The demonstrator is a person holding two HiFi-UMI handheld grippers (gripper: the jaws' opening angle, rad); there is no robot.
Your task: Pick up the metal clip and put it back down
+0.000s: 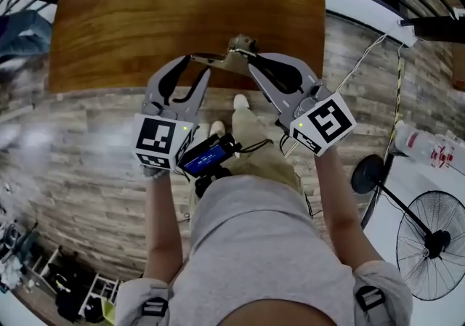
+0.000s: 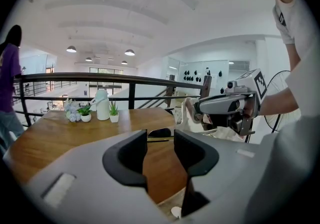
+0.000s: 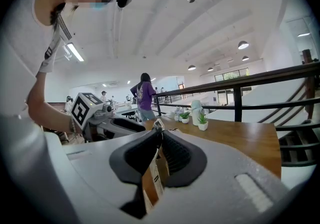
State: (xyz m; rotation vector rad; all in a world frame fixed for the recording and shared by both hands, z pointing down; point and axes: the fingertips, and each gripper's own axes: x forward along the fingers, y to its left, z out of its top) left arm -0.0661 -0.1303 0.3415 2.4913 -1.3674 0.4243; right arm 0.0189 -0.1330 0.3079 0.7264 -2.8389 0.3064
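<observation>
A small tan paper bag (image 1: 240,46) hangs just above the front edge of the wooden table (image 1: 145,19). My right gripper (image 1: 251,62) is shut on it. In the right gripper view the brown bag with a white label (image 3: 152,180) fills the gap between the jaws (image 3: 159,135), and a bit of metal shows at its top. A thin dark metal clip (image 2: 160,132) juts sideways from the bag. It lies between the tips of my left gripper (image 2: 160,137), whose jaws stand apart around it. In the head view the left gripper (image 1: 200,62) faces the right one, tip to tip.
Small potted plants (image 2: 86,113) and a white jug (image 2: 102,104) stand at the table's far side, with a black railing (image 2: 130,79) behind. A standing fan (image 1: 434,245) is on the floor at the right. A person in purple (image 3: 146,93) stands far off.
</observation>
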